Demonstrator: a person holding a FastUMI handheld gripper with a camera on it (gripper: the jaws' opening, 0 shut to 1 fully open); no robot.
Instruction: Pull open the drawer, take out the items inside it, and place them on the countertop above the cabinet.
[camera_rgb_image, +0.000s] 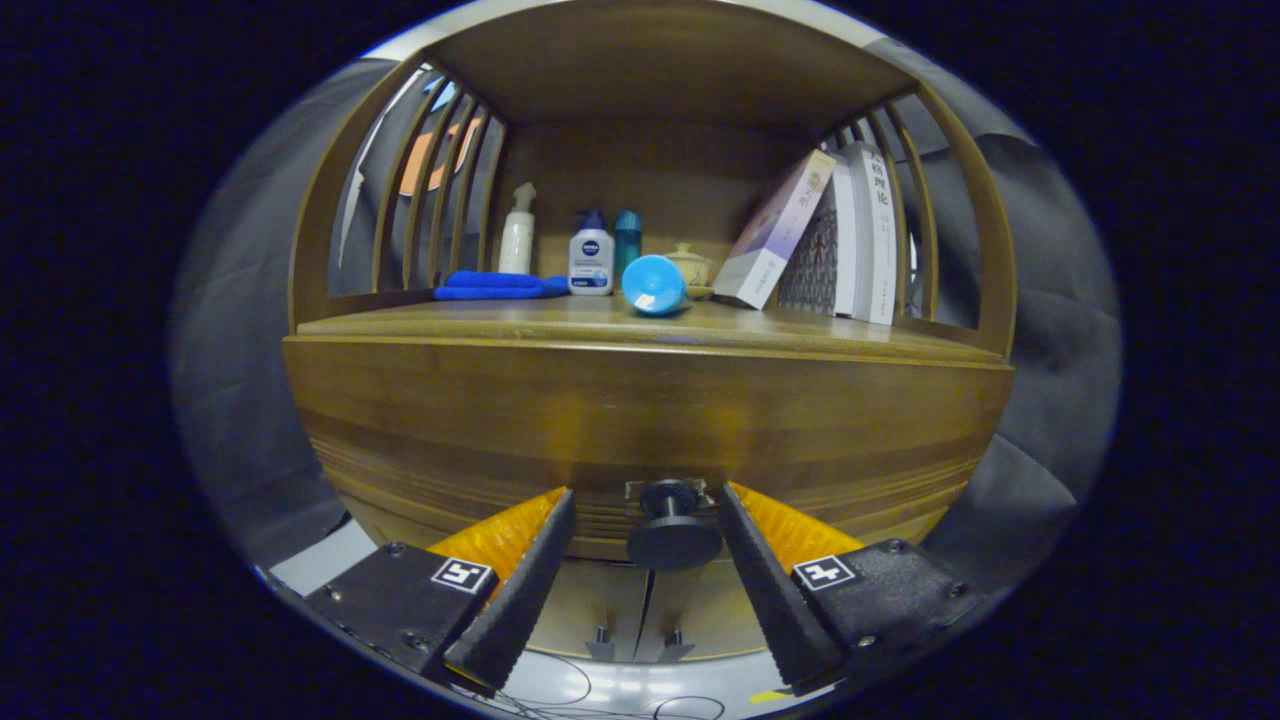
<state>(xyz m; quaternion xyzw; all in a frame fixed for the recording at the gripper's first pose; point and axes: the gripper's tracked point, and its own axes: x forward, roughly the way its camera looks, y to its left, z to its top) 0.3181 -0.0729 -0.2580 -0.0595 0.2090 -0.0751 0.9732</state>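
i see the wooden cabinet (650, 410) spread wide ahead of the jaws, its countertop (560, 318) above and beyond them. the drawer (640, 440) front sits closed just ahead, with bare wood to either side of the jaws. on the countertop, well beyond, leaning books (830, 235) stand at the right, a folded blue cloth (495, 286) at the left, bottles (590, 252) and a blue cup (653, 285) on its side between. the drawer knob (673, 525) lies between the fingers of my gripper (645, 495); the jaws stand apart, gripping nothing, a gap either side.
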